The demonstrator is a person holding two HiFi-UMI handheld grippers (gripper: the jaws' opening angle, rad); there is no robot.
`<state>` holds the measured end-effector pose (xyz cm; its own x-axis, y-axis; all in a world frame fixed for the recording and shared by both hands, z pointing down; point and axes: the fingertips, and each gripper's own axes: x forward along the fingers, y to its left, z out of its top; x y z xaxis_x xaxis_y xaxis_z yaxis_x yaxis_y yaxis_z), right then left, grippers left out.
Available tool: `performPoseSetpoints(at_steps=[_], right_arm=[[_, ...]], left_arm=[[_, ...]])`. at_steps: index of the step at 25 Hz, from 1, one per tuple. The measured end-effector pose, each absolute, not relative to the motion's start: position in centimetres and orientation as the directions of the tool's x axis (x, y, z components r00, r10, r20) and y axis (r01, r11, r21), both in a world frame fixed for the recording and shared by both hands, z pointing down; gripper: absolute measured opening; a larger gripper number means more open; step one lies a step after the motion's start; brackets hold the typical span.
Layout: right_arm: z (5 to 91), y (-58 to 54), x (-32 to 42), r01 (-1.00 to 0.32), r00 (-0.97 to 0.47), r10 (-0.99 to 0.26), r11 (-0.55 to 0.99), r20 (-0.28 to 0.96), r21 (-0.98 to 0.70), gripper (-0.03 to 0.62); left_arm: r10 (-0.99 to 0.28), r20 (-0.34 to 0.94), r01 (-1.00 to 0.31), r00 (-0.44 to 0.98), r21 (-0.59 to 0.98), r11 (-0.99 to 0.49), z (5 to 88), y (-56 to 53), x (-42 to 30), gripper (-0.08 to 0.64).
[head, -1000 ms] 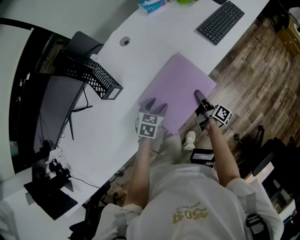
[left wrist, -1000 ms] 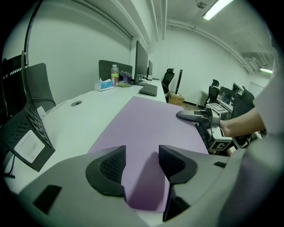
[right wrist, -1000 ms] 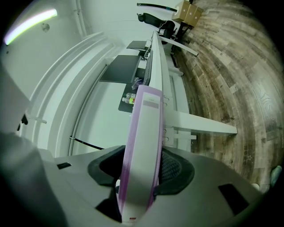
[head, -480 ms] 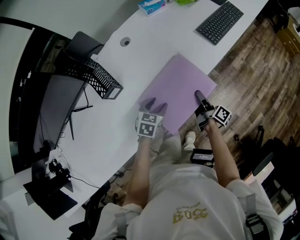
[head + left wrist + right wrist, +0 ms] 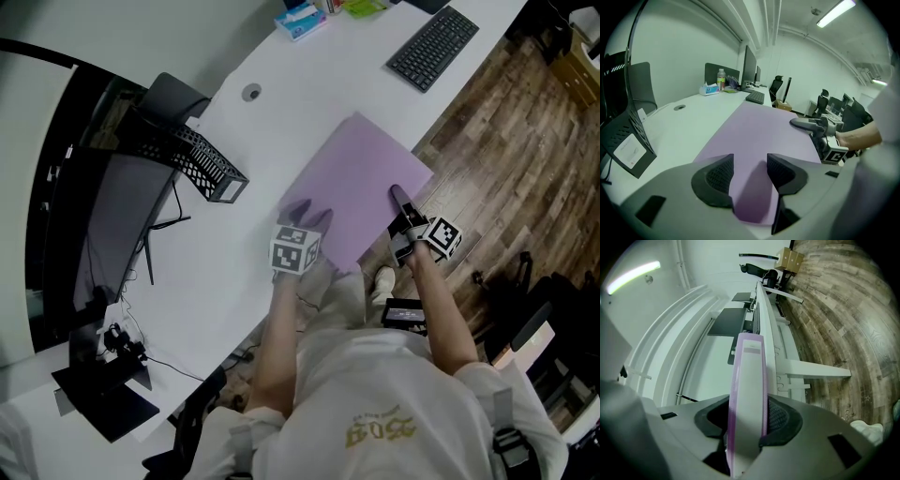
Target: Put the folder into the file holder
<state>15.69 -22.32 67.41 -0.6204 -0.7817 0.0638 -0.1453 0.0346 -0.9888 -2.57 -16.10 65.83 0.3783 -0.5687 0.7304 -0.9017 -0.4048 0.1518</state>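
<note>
A purple folder [image 5: 356, 187] lies flat on the white desk [image 5: 281, 103], with its near corner jutting over the desk's front edge. My right gripper [image 5: 399, 197] holds it level at that right-hand edge. In the right gripper view the folder's edge [image 5: 749, 376] fills the gap between the pads, and the jaws have just been closing on it. My left gripper [image 5: 307, 217] is open and tilts down over the folder's near left corner [image 5: 759, 136], with nothing between its fingers. The black mesh file holder [image 5: 202, 169] stands to the left on the desk, apart from both grippers.
A black keyboard [image 5: 432, 47] and a tissue box [image 5: 302, 19] lie at the far end of the desk. A cable hole [image 5: 250, 92] sits beyond the folder. Wooden floor [image 5: 525, 141] runs along the desk's right side. A black partition [image 5: 103, 234] borders the left.
</note>
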Motion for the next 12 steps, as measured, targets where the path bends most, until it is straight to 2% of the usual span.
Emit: performPoseSetpoints(at_steps=[6, 12], right_arm=[[64.8, -22.2, 15.7, -0.193, -0.59, -0.806, 0.072, 0.057, -0.979, 0.179], [62.6, -22.5, 15.9, -0.229, -0.57, -0.82, 0.109, 0.042, -0.967, 0.178]], left_arm=[[-0.579, 0.709, -0.898, 0.403, 0.183, -0.401, 64.8, -15.9, -2.6, 0.238], [-0.59, 0.651, -0.878, 0.478, 0.327, -0.35, 63.4, -15.8, -2.0, 0.276]])
